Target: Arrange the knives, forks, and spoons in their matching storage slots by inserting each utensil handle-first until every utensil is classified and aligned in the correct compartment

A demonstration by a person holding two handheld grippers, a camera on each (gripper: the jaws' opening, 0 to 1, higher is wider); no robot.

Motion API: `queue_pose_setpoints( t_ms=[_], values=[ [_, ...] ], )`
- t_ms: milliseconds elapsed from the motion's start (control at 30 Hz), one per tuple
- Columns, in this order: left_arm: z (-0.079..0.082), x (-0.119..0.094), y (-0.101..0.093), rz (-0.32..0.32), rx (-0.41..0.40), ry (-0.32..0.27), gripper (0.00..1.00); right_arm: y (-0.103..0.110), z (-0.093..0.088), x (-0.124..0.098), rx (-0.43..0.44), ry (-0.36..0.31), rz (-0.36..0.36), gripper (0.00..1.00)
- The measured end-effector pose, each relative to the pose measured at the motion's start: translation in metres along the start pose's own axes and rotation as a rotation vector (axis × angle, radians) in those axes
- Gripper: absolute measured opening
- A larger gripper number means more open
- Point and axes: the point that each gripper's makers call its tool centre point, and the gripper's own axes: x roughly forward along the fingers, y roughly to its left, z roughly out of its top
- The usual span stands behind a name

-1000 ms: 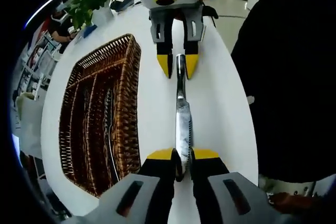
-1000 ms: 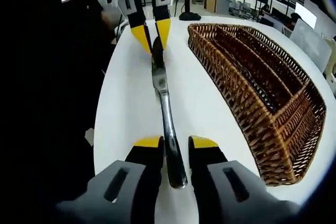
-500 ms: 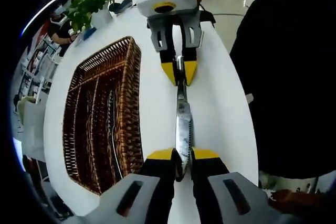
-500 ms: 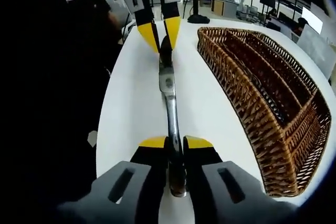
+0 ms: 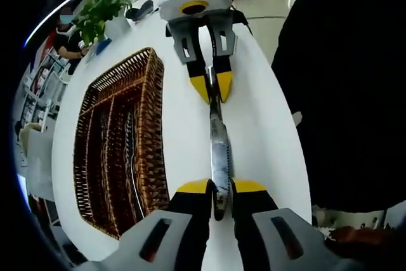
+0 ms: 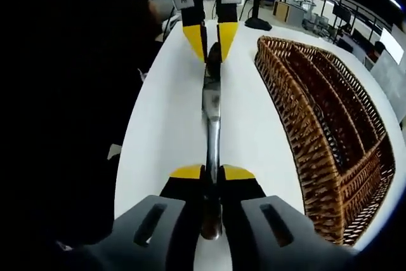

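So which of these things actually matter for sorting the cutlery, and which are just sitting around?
Part of the job:
- knife, held at both ends
- left gripper, jaws shut on its blade
- right gripper, jaws shut on its handle
- wicker basket with compartments
- utensil already lying in one slot

Just lying about:
- potted plant
- white table, merely the work surface

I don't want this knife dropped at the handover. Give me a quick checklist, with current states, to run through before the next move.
1. Right gripper shut on the knife handle: ok.
2. Left gripper shut on the blade end: ok.
3. Knife straight between both grippers, above the white table: ok.
4. Wicker basket beside the knife, compartments open: ok.
5. Utensil already lying in one compartment; whether it is a knife: cannot tell.
6. Handle pointing toward the basket slot: not ok; the knife runs alongside the basket.
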Motion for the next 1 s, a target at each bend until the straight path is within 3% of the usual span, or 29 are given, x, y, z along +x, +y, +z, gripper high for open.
queue_pose_setpoints(
  t_ms=[133,567,733,933,1000],
  values=[
    [-0.003,0.003,0.0,-0.003,-0.009,0.001,0.11,0.002,0.0,0.0,0.02,-0.007,0.009,0.06],
    [-0.015,0.022,-0.012,-0.04,-0.055,0.005,0.26,0.013,-0.005,0.002,0.055,-0.016,0.045,0.06],
    [-0.021,0.033,-0.014,-0.026,-0.042,0.015,0.25,0.013,-0.004,0.003,0.057,-0.015,0.047,0.06],
    [-0.014,0.039,-0.017,-0.026,-0.023,0.01,0.22,0.015,-0.003,0.004,0.064,-0.017,0.056,0.06],
    [-0.012,0.04,-0.016,-0.023,-0.014,0.011,0.21,0.016,-0.001,0.004,0.105,-0.026,0.06,0.06]
  ],
)
